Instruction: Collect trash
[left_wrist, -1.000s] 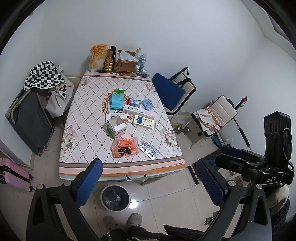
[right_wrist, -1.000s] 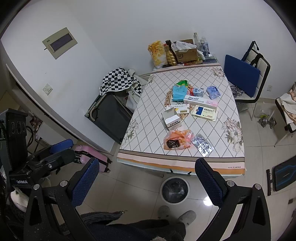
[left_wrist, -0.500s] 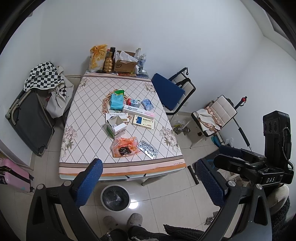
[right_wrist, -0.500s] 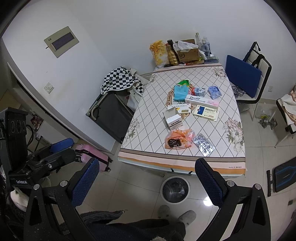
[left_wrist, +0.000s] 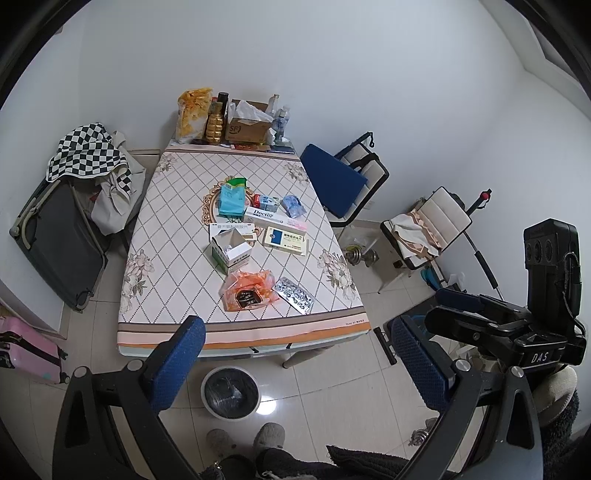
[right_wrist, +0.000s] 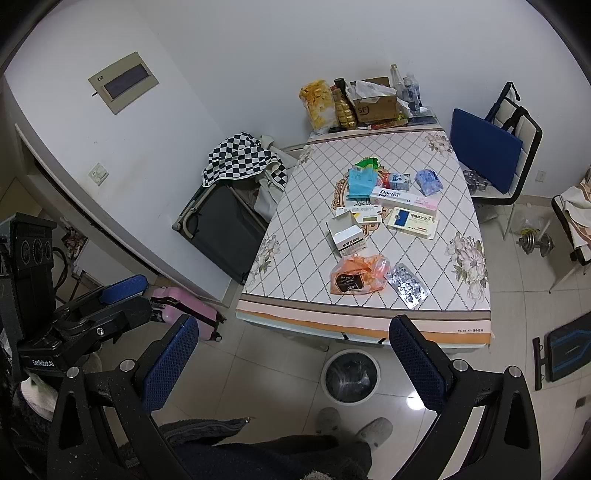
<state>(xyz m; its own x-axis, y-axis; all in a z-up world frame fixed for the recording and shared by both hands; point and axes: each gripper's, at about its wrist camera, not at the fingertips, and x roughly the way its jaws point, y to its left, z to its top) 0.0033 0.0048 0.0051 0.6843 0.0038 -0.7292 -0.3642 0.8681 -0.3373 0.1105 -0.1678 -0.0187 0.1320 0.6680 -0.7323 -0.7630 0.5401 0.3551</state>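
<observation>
Trash lies on a table with a diamond-pattern cloth (left_wrist: 173, 280) (right_wrist: 295, 236): an orange wrapper (left_wrist: 248, 290) (right_wrist: 357, 275), a silver blister pack (left_wrist: 294, 294) (right_wrist: 406, 285), an open white box (left_wrist: 231, 251) (right_wrist: 347, 234), flat medicine boxes (left_wrist: 285, 242) (right_wrist: 413, 221) and a teal packet (left_wrist: 232, 199) (right_wrist: 360, 182). A round bin with a black liner (left_wrist: 231, 392) (right_wrist: 350, 377) stands on the floor before the table. My left gripper (left_wrist: 295, 358) and right gripper (right_wrist: 293, 360) are open and empty, high above the floor, short of the table.
Bottles, a snack bag and a cardboard box (left_wrist: 245, 127) stand at the table's far end. A blue-cushioned chair (left_wrist: 340, 181) is at the right, a dark suitcase (left_wrist: 55, 236) and a pink suitcase (right_wrist: 184, 306) at the left. Dumbbells (right_wrist: 535, 243) lie on the floor.
Both views have shifted only slightly; the right wrist view has drifted a little so the table sits slightly lower and nearer. Nothing on the table has moved.
</observation>
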